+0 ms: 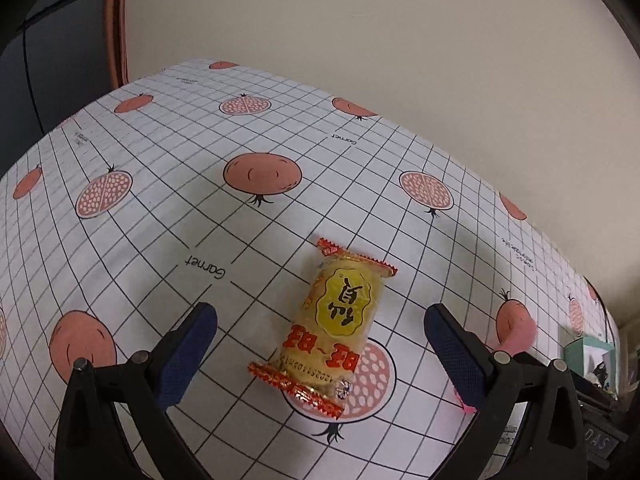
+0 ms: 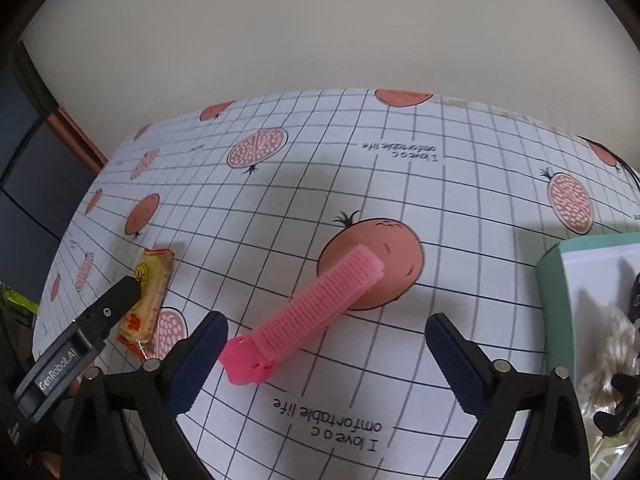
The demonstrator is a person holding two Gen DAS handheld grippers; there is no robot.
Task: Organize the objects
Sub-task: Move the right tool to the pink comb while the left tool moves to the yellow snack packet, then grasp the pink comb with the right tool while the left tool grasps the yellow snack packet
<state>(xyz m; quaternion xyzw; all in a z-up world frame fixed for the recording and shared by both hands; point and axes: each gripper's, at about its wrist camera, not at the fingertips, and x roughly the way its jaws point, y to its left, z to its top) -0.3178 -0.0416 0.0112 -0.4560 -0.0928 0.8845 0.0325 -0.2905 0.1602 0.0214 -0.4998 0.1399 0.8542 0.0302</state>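
teal box [image 2: 550, 280], white fluffy contents [image 2: 618, 344]

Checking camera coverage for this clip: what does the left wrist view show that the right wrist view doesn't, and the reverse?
Left wrist only: the left gripper, jaws open either side of the snack, whose yellow label faces up.

Right wrist only: the right gripper, jaws open around the clip, seen whole; a teal box at the right holding pale and dark items too unclear to name.

Both: the tablecloth, the wall, the snack (small at the right view's left edge) and the clip (only a pink tip in the left view).
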